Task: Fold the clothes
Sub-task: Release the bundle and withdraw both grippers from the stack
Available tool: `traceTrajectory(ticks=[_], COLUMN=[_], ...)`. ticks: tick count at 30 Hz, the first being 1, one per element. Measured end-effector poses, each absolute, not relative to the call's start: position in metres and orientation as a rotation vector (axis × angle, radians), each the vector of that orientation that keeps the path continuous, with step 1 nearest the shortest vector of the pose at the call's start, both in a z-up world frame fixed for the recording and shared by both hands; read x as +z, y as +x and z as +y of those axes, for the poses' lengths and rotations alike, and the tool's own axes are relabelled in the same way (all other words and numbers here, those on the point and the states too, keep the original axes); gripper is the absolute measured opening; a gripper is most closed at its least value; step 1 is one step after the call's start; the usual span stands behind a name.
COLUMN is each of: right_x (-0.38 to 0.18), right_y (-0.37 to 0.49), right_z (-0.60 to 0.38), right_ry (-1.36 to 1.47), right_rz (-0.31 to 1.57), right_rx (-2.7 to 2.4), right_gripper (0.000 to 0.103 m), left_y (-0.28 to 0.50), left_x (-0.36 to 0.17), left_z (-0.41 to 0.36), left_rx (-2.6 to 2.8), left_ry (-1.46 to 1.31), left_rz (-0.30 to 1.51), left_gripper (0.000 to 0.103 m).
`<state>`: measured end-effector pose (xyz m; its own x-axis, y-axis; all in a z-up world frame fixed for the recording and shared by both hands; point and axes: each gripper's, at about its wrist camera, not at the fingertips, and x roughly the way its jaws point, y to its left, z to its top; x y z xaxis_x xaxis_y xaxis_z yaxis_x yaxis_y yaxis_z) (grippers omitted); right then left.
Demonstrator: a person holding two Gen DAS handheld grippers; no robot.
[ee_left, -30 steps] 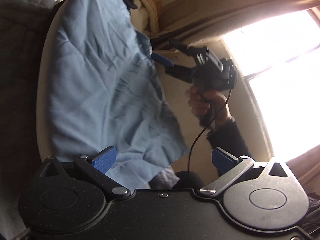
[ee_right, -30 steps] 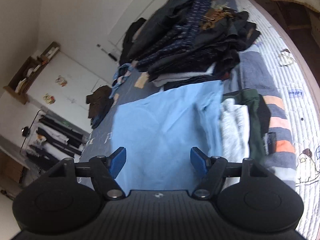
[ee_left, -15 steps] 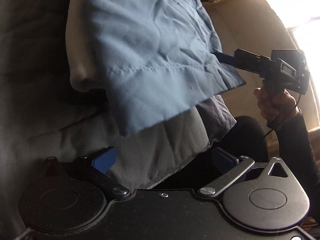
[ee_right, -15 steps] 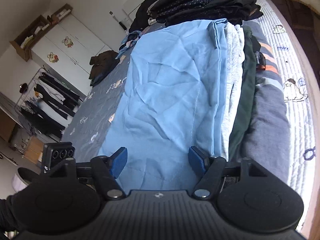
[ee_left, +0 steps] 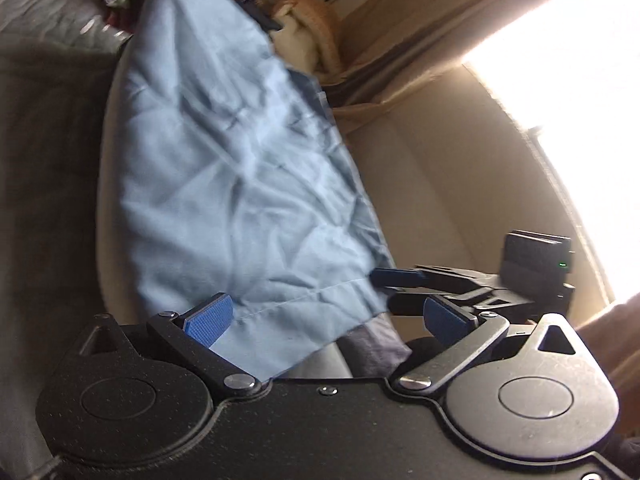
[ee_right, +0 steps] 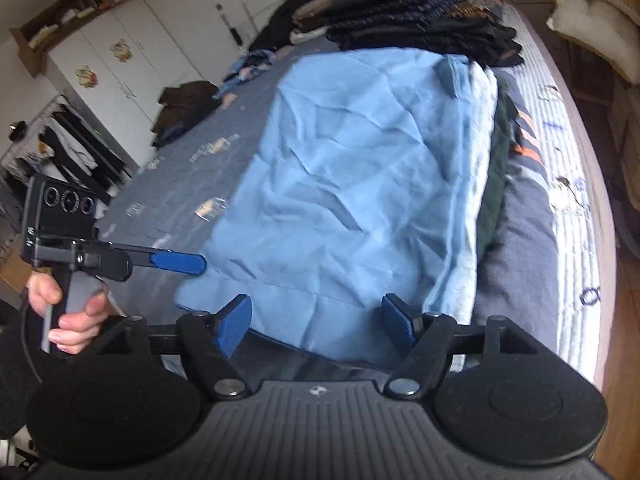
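A light blue garment point(ee_right: 352, 184) lies folded flat on top of a stack of folded clothes point(ee_right: 496, 160) on the bed. Its near hem hangs slightly over the stack's front. My right gripper point(ee_right: 316, 326) stands open just in front of that hem, holding nothing. In the right wrist view, my left gripper point(ee_right: 176, 262) sits side-on at the garment's left corner, held by a hand point(ee_right: 68, 312). In the left wrist view the same blue garment point(ee_left: 240, 184) fills the middle. My left gripper point(ee_left: 326, 320) is open at its hem, and the right gripper point(ee_left: 394, 288) hovers beside the corner.
A tall pile of dark clothes point(ee_right: 420, 28) sits behind the stack. The grey-blue printed bed sheet point(ee_right: 180, 168) stretches to the left, with a brown garment point(ee_right: 180, 108) further back. A white quilted mat point(ee_right: 576, 216) runs along the right edge. A bright window point(ee_left: 580, 100) is at the right.
The left wrist view has risen from the stack's side to look over the garment's top. Both grippers have stayed open and now sit at the near hem.
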<state>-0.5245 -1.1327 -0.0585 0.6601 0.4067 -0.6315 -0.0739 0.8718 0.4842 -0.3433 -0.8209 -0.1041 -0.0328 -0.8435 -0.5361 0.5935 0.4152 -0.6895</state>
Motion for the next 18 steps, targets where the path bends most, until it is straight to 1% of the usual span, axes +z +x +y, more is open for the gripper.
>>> traceTrajectory(ticks=[2,5,14,18], right_x=[-0.067,-0.058,-0.023,-0.01], right_y=[-0.527,-0.537,-0.564,-0.577], right_z=[-1.134,-1.125,-1.083,-1.069], right_ry=[0.469,0.46,0.334,0.29], right_rz=[0.812,0.779,0.712,0.705], right_rx=[0.254,0.205,0.029,-0.041], right_gripper=[0.071,0.072,0.082,0.083], left_y=[-0.35,-0.36,-0.4,-0.423], left_x=[-0.112,-0.102,-0.046,-0.025], left_z=[-0.82,-0.822,-0.819,-0.817], left_rx=[-1.162,-1.136,-0.973,-0.922], left_ry=[-0.251,-0.216,0.012,0.075], left_rz=[1.065,1.021,0.815,0.762], left_gripper=[0.102,0.102,0.102,0.102])
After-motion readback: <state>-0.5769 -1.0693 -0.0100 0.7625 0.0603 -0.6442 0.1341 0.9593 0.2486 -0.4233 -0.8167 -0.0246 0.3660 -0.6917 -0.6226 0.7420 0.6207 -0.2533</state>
